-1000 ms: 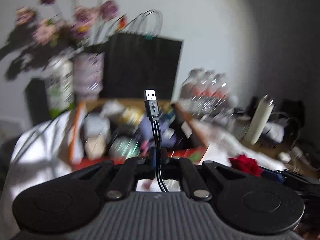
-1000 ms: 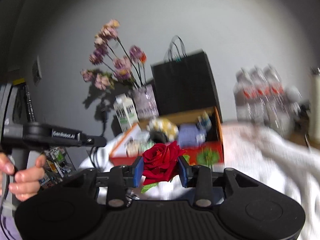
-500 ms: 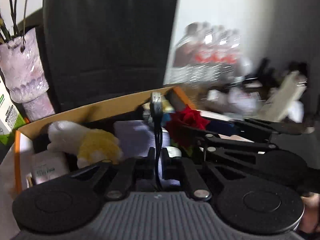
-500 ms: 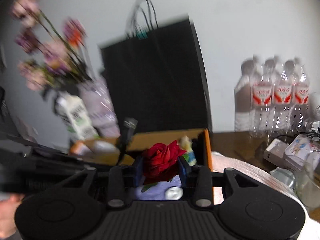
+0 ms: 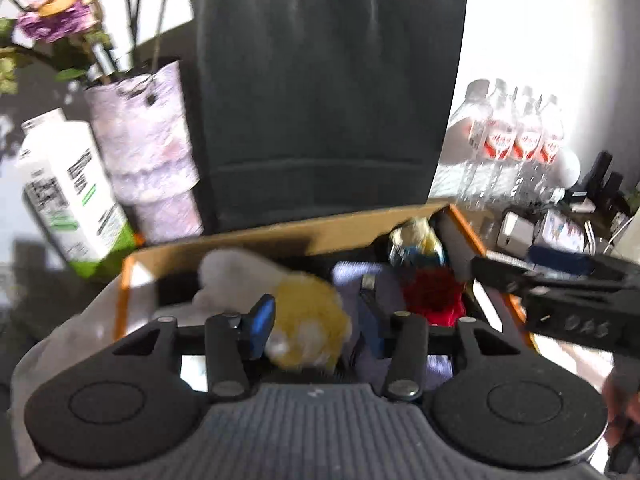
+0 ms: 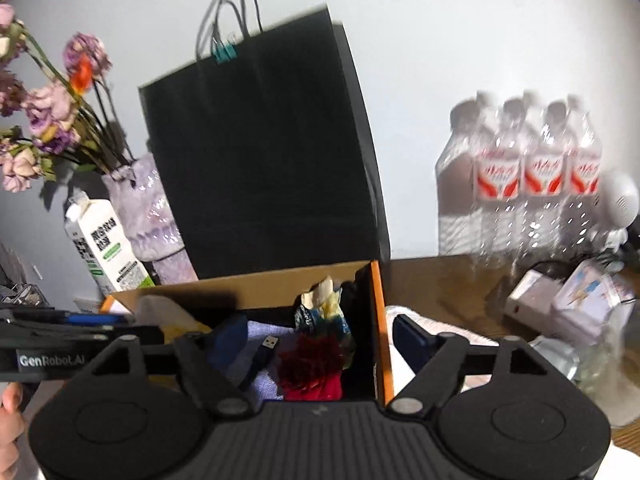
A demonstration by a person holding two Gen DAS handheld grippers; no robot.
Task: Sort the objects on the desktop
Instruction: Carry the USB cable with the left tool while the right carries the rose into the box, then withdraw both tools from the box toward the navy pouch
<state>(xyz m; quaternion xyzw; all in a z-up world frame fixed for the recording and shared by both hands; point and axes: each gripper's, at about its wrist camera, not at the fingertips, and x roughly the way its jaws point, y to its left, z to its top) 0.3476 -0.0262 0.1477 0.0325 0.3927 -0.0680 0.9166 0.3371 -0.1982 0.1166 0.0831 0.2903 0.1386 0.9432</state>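
Rose [image 6: 310,364] and USB cable [image 6: 262,350] are seen lying inside cardboard box [image 6: 256,284], both released. L claw [image 5: 316,326] and R claw [image 6: 316,340] are opening above box; nothing gripped.

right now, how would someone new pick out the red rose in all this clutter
Find the tall black paper bag against the wall; the orange-edged cardboard box stands in front of it. The red rose lies inside at the box's right end, beside a black USB plug, the only deep red thing there.
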